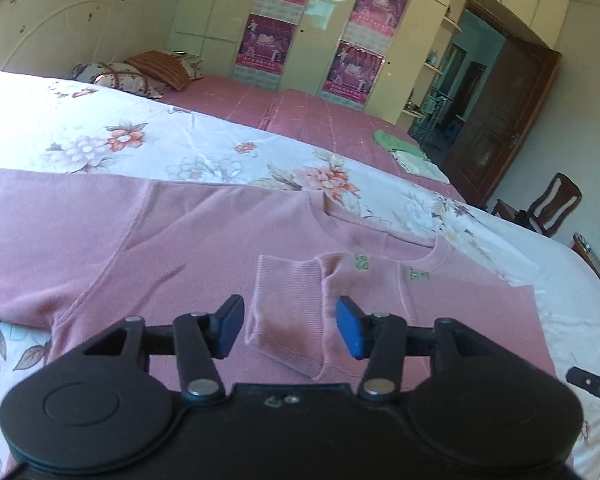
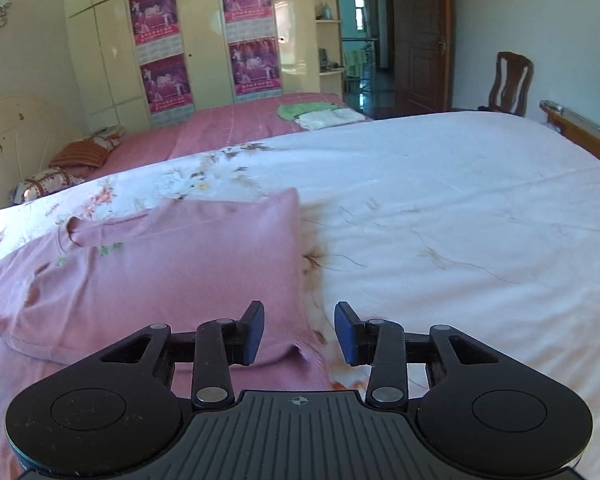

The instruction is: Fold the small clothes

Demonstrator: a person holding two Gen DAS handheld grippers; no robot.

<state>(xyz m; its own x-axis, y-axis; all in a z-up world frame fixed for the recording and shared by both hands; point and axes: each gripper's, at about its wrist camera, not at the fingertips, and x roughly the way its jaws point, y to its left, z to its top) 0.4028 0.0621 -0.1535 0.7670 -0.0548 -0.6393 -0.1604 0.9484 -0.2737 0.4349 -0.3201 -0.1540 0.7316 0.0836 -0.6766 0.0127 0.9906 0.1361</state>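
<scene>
On the floral bedsheet (image 1: 100, 136) in front of me lies the pink sweatshirt (image 1: 172, 232), spread flat with its neckline (image 1: 380, 236) toward the far side. My left gripper (image 1: 290, 326) hangs just above it, jaws parted, blue pads clear of the cloth. The ribbed sleeve cuff (image 1: 288, 312) sits folded over the chest between those pads, released, not pinched. Small green marks (image 1: 362, 261) show just under the collar.

My right gripper (image 2: 299, 334) hovers over the sweatshirt's right edge (image 2: 296, 264), jaws also apart, nothing gripped; the ribbed hem corner (image 2: 304, 354) lies below the gap (whether a pad brushes it I cannot tell). In the right wrist view that side of the sweatshirt (image 2: 160, 264) is already folded in, giving a straight edge against the white sheet (image 2: 460, 220).

Farther back: a pink bedspread (image 2: 228, 124) with a green cloth (image 2: 300, 110) and a white folded cloth (image 2: 324, 118) on it, pillows (image 1: 140, 72) by the headboard (image 1: 60, 20), a cream wardrobe (image 2: 204, 40) with purple calendar posters (image 2: 252, 66), a brown door (image 2: 420, 40), a wooden chair (image 2: 510, 80).
</scene>
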